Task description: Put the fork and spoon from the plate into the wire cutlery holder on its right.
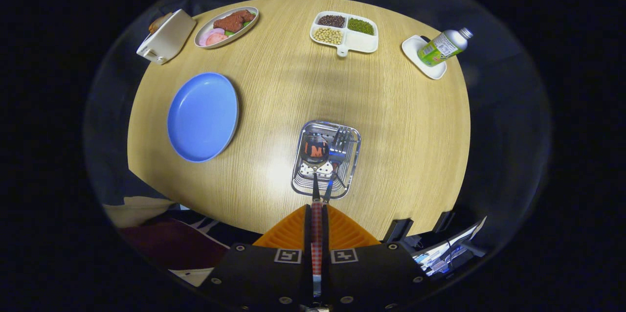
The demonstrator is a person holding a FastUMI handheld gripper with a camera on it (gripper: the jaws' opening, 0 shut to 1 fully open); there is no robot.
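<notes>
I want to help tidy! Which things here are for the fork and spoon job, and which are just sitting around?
For the job: blue plate, wire cutlery holder, fork, spoon, gripper shut on the spoon's handle.

Just sitting: toaster, meat dish, bean tray, bottle.

Gripper (317,211) pointing down, orange fingers (293,231) pressed together — clamped on a checkered handle (317,243)

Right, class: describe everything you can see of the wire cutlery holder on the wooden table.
The shiny metal wire cutlery holder is a rectangular basket with rounded corners and a perforated floor. It stands on the round wooden table, right of the empty blue plate, just beyond the orange fingers. A fork stands inside. The gripper is shut on a red-checked spoon handle, its bowl inside the holder.
</notes>
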